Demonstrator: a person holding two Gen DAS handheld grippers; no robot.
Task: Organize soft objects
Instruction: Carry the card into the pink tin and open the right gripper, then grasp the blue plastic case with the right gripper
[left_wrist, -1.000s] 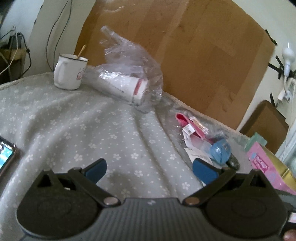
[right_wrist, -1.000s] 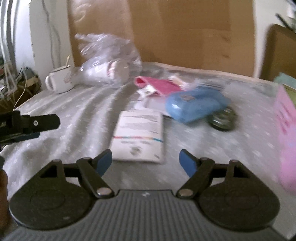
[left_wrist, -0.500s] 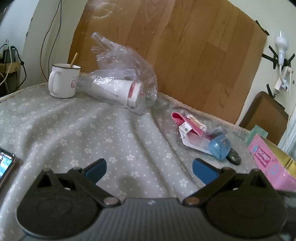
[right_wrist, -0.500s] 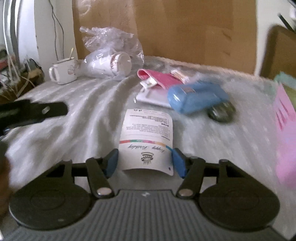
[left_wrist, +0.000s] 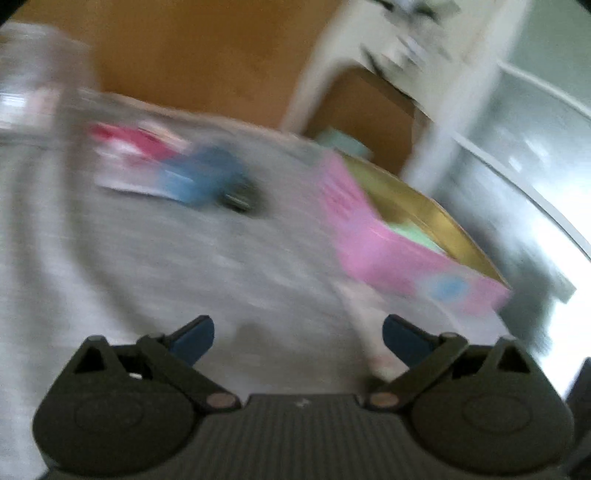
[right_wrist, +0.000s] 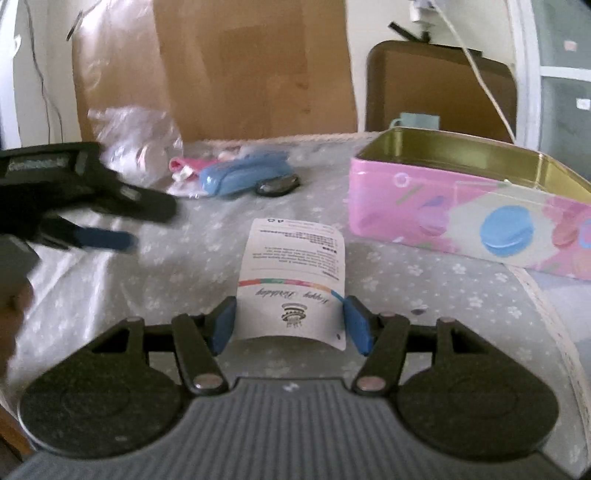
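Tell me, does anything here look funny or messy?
The white card between the right gripper jaws bows upward instead of lying flat. Behind it, a clear plastic bag lies crumpled on the flowery bedsheet.

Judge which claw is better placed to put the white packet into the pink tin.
Right. The right claw already pinches the white packet, with the open pink tin just ahead to its right. The left claw is open and empty.

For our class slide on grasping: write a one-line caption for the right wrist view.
Right tongs pinch a white printed card above the floral cloth, open pink tin ahead right.
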